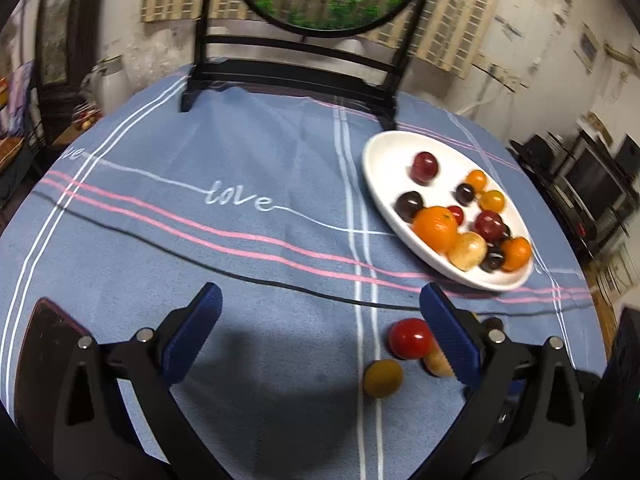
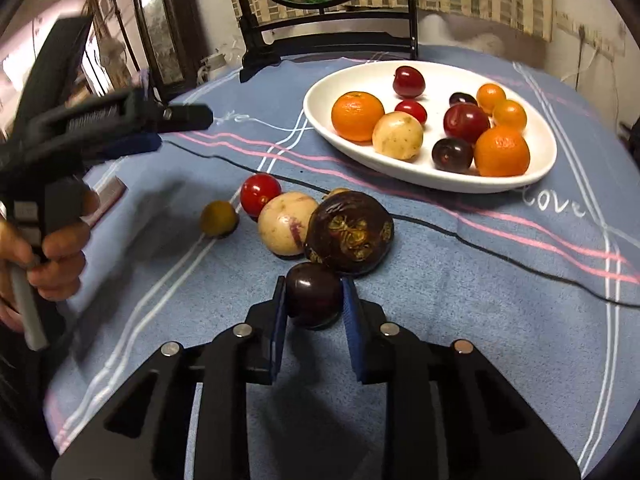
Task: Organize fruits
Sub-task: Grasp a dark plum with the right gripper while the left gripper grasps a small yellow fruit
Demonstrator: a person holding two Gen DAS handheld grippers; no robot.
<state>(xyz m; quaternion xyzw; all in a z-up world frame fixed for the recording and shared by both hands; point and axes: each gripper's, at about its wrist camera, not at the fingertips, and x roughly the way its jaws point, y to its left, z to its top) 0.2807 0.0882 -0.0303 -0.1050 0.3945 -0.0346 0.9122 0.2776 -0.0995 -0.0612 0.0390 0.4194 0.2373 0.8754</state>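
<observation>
My right gripper [image 2: 314,296] is shut on a small dark plum [image 2: 314,294] that rests on the blue cloth. Just beyond it lie a large dark purple fruit [image 2: 349,232], a pale yellow fruit [image 2: 286,224], a red tomato [image 2: 261,192] and a small olive-yellow fruit [image 2: 219,218]. The white oval plate [image 2: 320,120] at the back right holds several oranges, dark plums and red fruits. My left gripper [image 1: 320,310] hangs open over bare cloth, with the red tomato [image 1: 410,338] and the olive-yellow fruit [image 1: 383,377] beside its right finger. The plate [image 1: 384,160] lies ahead on its right.
A black stand [image 1: 288,76] with a round picture sits at the table's far edge. A thin black cable [image 1: 240,276] crosses the cloth between the loose fruits and the plate. A dark flat object [image 1: 44,344] lies at the left. A hand [image 2: 60,256] holds the left gripper.
</observation>
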